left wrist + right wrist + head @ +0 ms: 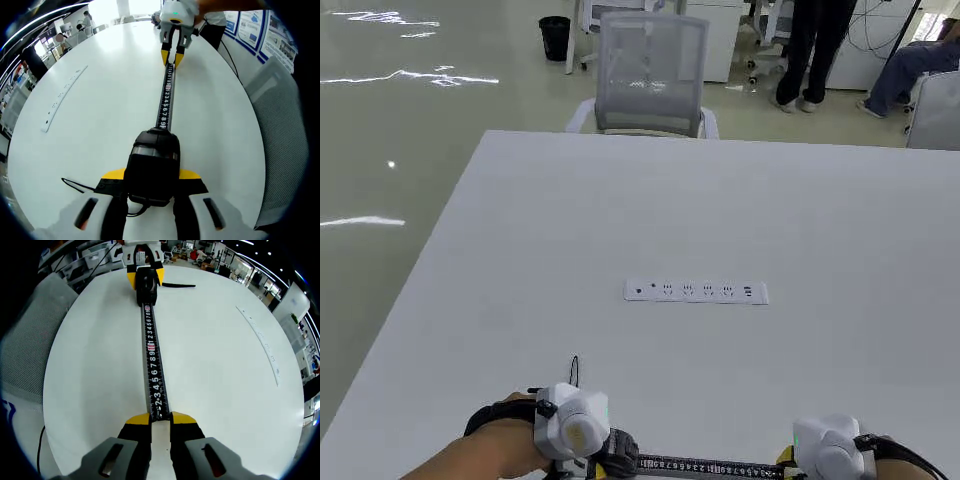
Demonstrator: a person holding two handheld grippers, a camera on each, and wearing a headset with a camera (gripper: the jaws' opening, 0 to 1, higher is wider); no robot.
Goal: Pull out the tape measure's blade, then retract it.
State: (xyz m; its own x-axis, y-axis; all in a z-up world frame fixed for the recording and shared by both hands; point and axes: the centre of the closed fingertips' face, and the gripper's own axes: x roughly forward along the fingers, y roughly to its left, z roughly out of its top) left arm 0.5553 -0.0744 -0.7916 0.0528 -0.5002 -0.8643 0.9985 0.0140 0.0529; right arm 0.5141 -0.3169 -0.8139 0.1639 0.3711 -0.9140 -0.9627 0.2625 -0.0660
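- So, the left gripper is clamped on the black tape measure case. Its yellow-tipped jaws press the case's two sides, and the case sits right between the tips.
- The case is held low over the white table, near the edge closest to the person. I cannot tell whether it touches the surface.
- The blade is drawn out of the case and runs straight along the table to the right gripper.
- In the right gripper view, that gripper's jaws are pinched together on the blade's free end. The lowest numbers of the scale sit just ahead of the yellow tips, and the end hook is hidden between the jaws.
- The blade is black with white numerals and has a red mark partway along.
- In the head view both grippers sit at the bottom edge. The left one holds the case, the right one holds the blade end, and the blade is stretched between them, parallel to the near table edge.
- The grippers are well apart and face each other along the blade.
- A thin black cord trails from the case onto the table, on the side away from the person.
- A white power strip lies mid-table, well apart from the tape and roughly parallel to the blade.
- A grey mesh chair stands at the table's far side, and people stand beyond it.
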